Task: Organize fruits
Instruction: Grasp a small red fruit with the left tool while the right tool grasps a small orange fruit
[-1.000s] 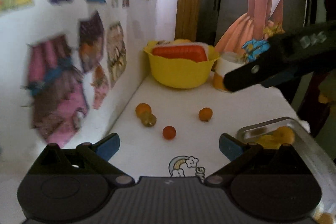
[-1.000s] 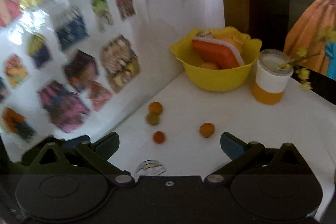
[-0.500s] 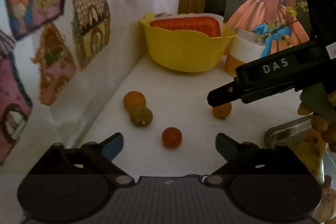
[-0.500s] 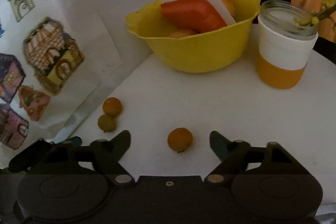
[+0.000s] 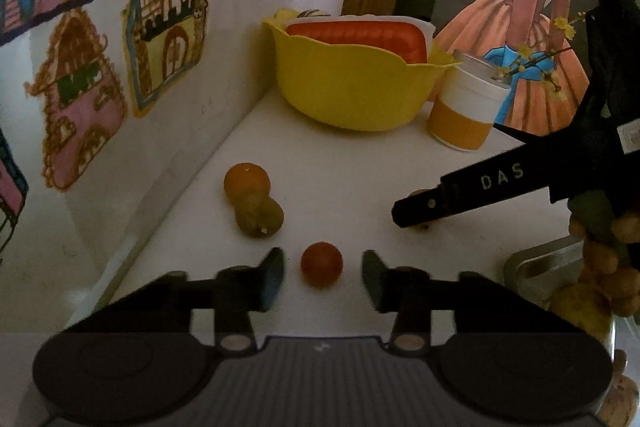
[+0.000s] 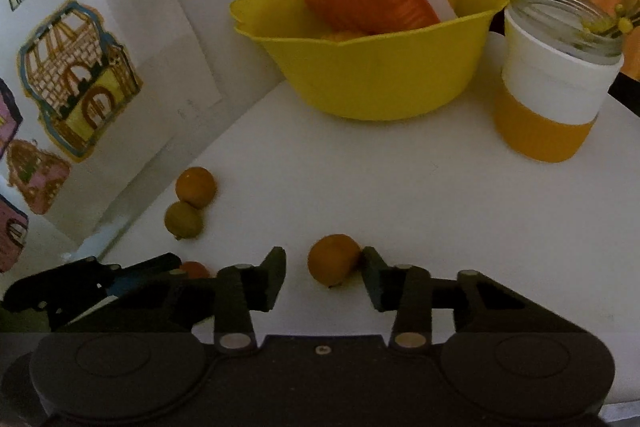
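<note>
Several small fruits lie on the white table [image 5: 344,167]. A red-orange fruit [image 5: 322,264] sits between the fingertips of my left gripper [image 5: 323,277], which is open with a gap on each side. Behind it an orange fruit [image 5: 247,179] touches a greenish fruit [image 5: 259,215]. In the right wrist view another orange fruit [image 6: 334,259] lies between the tips of my right gripper [image 6: 322,277]. That gripper is open: its right finger touches the fruit, its left finger stands apart. The right gripper's arm [image 5: 480,187] hides most of that fruit in the left wrist view.
A yellow bowl [image 6: 360,67] holding a red-and-white item stands at the back by the wall. A white-and-orange jar [image 6: 552,87] is to its right. A metal tray [image 5: 532,259] with yellowish fruit sits at the right. The picture-covered wall [image 5: 120,67] bounds the left side.
Both grippers have moved forward and down to the table. Each now has a fruit between its tips, and both sets of jaws have narrowed.
</note>
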The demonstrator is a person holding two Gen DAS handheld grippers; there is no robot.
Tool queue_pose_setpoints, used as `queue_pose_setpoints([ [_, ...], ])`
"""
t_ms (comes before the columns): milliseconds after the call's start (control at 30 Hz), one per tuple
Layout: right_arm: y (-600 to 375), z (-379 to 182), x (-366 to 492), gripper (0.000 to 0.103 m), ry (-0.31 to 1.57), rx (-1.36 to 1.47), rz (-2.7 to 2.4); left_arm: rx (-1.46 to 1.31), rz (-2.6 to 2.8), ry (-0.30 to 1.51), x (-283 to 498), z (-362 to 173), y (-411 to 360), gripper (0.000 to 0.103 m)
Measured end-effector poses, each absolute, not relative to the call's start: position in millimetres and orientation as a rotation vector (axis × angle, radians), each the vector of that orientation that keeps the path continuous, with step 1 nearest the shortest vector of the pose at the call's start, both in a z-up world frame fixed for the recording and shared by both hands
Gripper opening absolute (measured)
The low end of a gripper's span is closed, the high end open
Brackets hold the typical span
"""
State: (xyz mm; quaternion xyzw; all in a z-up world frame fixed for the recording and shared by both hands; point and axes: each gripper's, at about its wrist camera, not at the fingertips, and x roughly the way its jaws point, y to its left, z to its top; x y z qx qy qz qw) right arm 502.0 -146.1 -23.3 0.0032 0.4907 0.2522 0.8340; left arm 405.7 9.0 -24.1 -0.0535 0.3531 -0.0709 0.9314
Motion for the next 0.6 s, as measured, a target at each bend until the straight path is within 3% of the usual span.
queue_pose_setpoints([
  [67,-146,-24,502,0.031,1.035,0.002,0.528,-0.113,-0.144,0.727,407,-24,9,0.025],
  [100,-147,-24,502,0.030,1.034,0.009,0.531,-0.120,-0.146,0.731,408,-24,9,0.024],
  [600,-170,6,463,0.030,0.989,0.080,0.578,-0.136,-0.164,0.712,380,-7,1,0.023],
])
